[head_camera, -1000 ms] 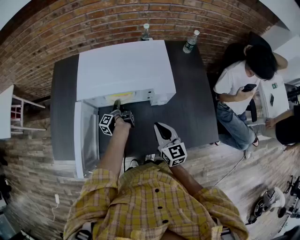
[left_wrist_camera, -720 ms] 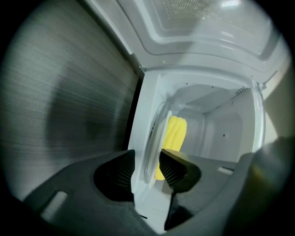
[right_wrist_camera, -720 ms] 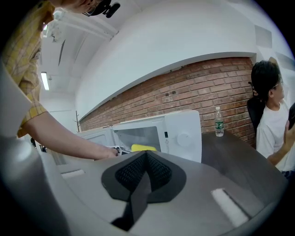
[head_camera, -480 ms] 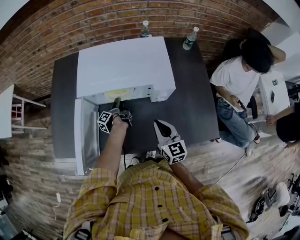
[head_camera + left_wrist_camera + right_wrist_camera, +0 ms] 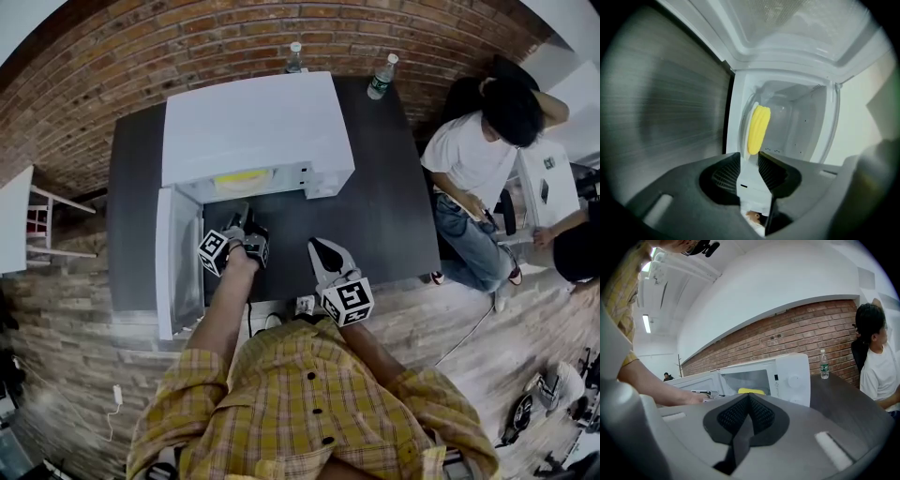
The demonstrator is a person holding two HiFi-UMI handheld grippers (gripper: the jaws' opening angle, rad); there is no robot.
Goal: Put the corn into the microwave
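While the corn (image 5: 758,129) sits inside the microwave (image 5: 253,131), the left gripper (image 5: 750,158) has its jaws a little apart and closing on nothing. Right gripper (image 5: 749,398) jaws look pressed together, empty too.

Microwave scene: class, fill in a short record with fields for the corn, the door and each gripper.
corn: lying inside the microwave, held by neither gripper
door: swung open
left gripper: in front of the opening, jaws apart and closing, nothing between them
right gripper: over the dark table, jaws together, empty
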